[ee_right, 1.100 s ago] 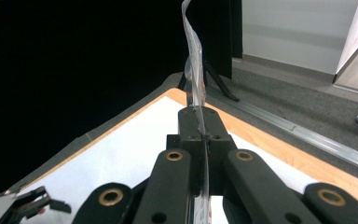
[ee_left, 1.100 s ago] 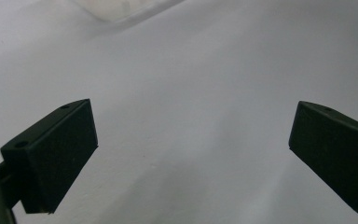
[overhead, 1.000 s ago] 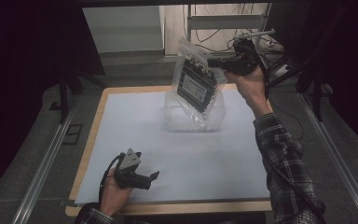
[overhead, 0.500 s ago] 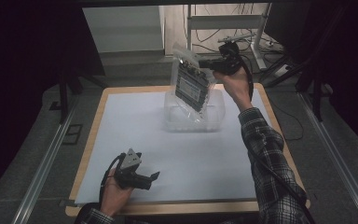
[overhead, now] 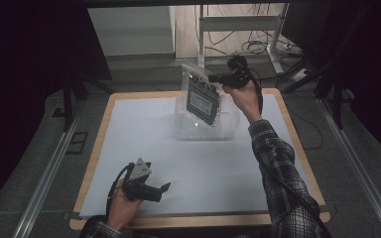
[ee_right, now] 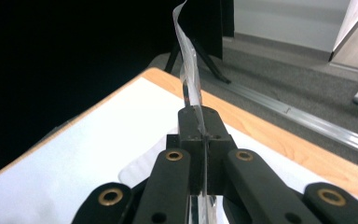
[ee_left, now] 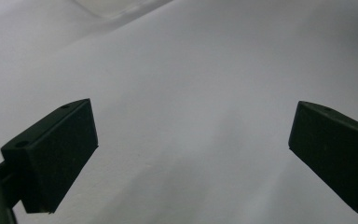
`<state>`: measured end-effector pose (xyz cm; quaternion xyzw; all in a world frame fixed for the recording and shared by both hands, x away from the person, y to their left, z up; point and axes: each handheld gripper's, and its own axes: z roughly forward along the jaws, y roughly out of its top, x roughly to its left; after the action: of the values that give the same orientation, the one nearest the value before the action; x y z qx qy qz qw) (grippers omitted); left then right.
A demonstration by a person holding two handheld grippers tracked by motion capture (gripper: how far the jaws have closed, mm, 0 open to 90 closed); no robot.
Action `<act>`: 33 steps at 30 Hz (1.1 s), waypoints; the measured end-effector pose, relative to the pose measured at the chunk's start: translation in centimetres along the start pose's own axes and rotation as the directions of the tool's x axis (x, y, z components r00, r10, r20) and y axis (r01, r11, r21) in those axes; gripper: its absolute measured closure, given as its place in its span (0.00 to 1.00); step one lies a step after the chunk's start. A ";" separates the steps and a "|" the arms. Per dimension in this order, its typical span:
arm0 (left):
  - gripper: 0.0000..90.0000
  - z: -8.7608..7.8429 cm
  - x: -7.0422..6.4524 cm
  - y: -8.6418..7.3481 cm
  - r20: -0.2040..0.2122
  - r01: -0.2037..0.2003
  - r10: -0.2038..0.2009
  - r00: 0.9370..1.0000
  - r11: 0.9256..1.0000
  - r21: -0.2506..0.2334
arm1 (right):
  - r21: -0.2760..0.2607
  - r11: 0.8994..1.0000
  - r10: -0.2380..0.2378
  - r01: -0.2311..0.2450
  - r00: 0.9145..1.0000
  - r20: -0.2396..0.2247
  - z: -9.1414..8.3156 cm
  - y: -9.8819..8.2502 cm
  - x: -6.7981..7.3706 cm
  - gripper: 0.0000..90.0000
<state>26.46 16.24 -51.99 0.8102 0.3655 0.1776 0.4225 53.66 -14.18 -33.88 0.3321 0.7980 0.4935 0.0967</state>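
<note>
No writing, brand, number or sign can be read anywhere; the flat dark part (overhead: 203, 100) inside the clear bag (overhead: 206, 106) carries a pale label (overhead: 199, 101), but its print is too small and blurred to make out; the white sheet (overhead: 198, 163) on the worktop (overhead: 297, 144) bears no marks.

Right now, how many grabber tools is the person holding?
2. The left gripper sits low near the table's front edge, fingers apart. The right gripper is raised at the far side, pinching a clear plastic bag.
</note>
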 end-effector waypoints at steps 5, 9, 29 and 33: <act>0.01 0.1 0.0 0.0 0.000 -0.003 0.003 1.000 1.000 0.006 | -0.012 1.000 0.010 -0.009 0.999 0.037 0.2 -0.6 -0.6 0.99; 0.01 0.1 -0.1 0.0 -0.005 -0.009 0.009 1.000 1.000 0.010 | -0.008 1.000 0.008 -0.007 0.999 0.042 0.2 -0.6 -0.7 0.98; 0.01 -0.2 0.1 -0.1 -0.003 -0.019 0.019 1.000 1.000 -0.021 | -0.028 0.993 -0.114 0.118 0.986 0.121 -1.5 -0.5 0.3 0.44; 0.01 -0.3 0.2 -0.1 -0.001 -0.009 0.009 1.000 1.000 -0.028 | -0.041 0.991 -0.123 0.129 0.984 0.126 -2.1 -0.5 0.7 0.38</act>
<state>26.38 16.58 -51.92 0.8058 0.3595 0.1848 0.4328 51.85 -15.43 -33.16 0.3082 0.7976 0.4845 0.1848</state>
